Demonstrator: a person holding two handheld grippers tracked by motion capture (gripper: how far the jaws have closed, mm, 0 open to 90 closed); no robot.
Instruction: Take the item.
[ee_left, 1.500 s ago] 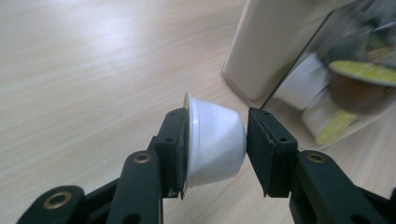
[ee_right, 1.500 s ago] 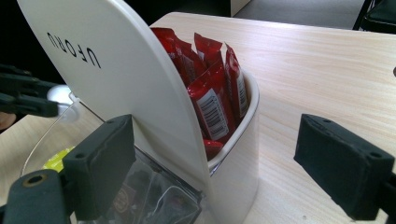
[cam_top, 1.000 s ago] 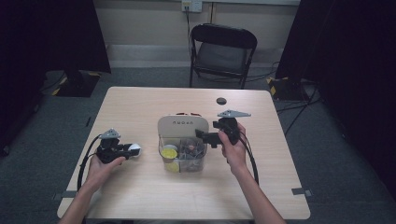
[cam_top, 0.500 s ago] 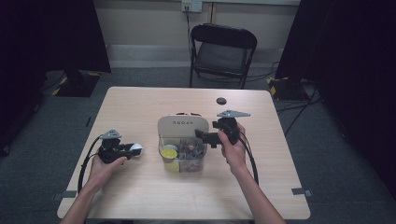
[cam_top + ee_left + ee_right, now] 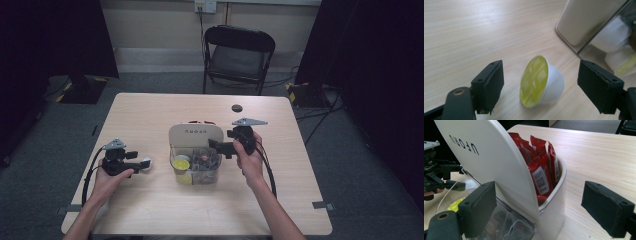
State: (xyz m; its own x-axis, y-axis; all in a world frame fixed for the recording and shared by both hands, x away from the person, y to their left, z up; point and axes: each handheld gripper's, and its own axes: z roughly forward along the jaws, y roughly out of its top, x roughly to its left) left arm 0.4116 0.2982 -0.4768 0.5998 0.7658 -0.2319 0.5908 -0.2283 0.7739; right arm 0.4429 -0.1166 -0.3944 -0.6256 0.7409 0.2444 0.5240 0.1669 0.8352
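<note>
Left gripper (image 5: 141,164) agape; right gripper (image 5: 214,145) agape

One white plastic coffee capsule with a yellow-green foil lid (image 5: 541,81) lies on the table at left. One cream organiser box with a clear front compartment (image 5: 195,135) stands centre; several red sachets (image 5: 543,167) behind, count unclear. One black folding chair (image 5: 239,56) far.

A small white plastic capsule (image 5: 541,82) has a yellow-green foil lid, glossy red sachets (image 5: 541,165) carry white barcode labels, and the wooden worktop (image 5: 150,115) is pale.
</note>
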